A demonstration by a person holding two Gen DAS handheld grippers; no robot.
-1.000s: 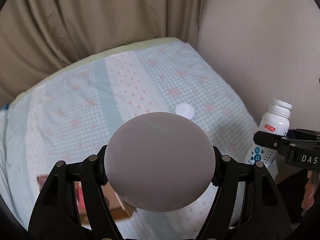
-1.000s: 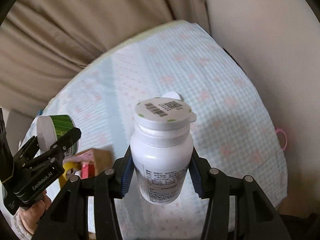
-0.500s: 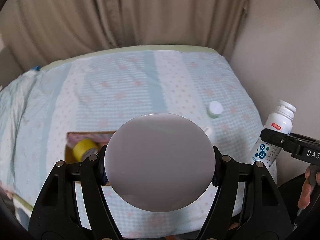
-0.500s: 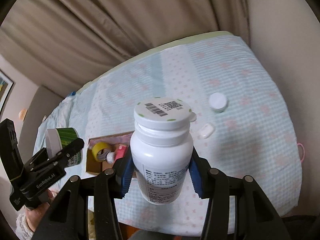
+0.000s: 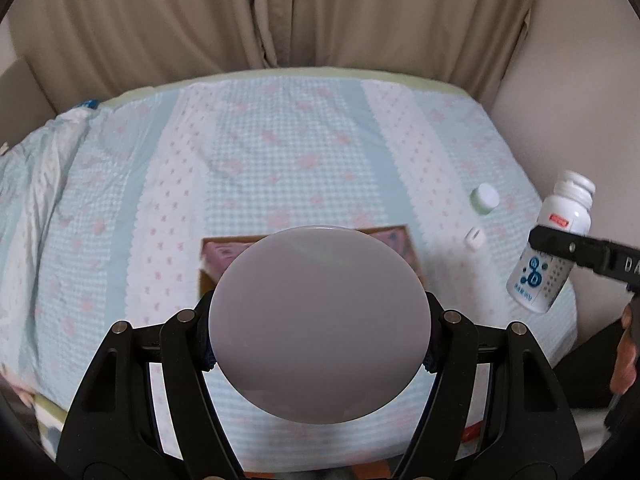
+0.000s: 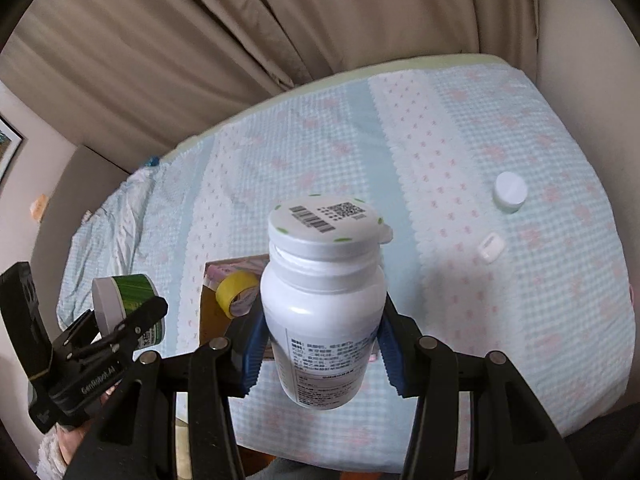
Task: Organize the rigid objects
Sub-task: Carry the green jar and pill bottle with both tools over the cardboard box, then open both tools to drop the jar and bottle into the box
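Observation:
My left gripper [image 5: 320,338] is shut on a round jar with a grey lid [image 5: 319,322] and a green label [image 6: 134,286], held above the bed. My right gripper [image 6: 322,354] is shut on a white pill bottle [image 6: 324,312], also seen at the right in the left wrist view [image 5: 548,248]. A cardboard box [image 5: 208,272] lies on the bed below both, with a yellow tape roll [image 6: 236,292] inside. A small white-lidded jar [image 6: 511,192] and a small white case [image 6: 491,245] lie on the bed to the right.
The bed has a light blue and pink checked cover [image 5: 280,152]. Beige curtains [image 5: 280,12] hang behind it and a wall [image 5: 580,80] runs along its right side. A framed picture [image 6: 8,148] hangs at far left.
Both grippers have pulled back and up from the bed, each keeping its object. The box, the small jar and the white case have come into fuller view.

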